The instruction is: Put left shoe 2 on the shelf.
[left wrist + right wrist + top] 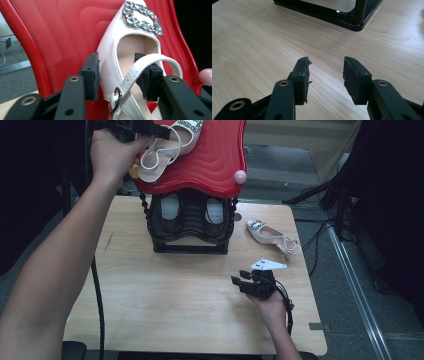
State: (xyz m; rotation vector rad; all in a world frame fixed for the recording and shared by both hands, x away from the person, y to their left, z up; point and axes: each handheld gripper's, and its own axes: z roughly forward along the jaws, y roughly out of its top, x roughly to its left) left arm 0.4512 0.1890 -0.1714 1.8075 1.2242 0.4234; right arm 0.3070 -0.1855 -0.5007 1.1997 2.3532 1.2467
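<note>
A person works at a wooden bench (190,300) holding tongs in each hand. On the red top (210,160) of a small black shoe rack (190,227) lies a white slingback shoe (170,145) with a jewelled buckle. The left tongs (162,131) straddle its heel end with jaws apart, the pads not pressing it; it looks just set down. Its twin, the second white shoe (272,236), lies on the bench right of the rack, untouched, so half the job likely remains. The right tongs (241,281) hover above bare wood, jaws apart and empty. A dark pair sits inside the rack, hard to make out; the rack's top is cut off by the frame.
</note>
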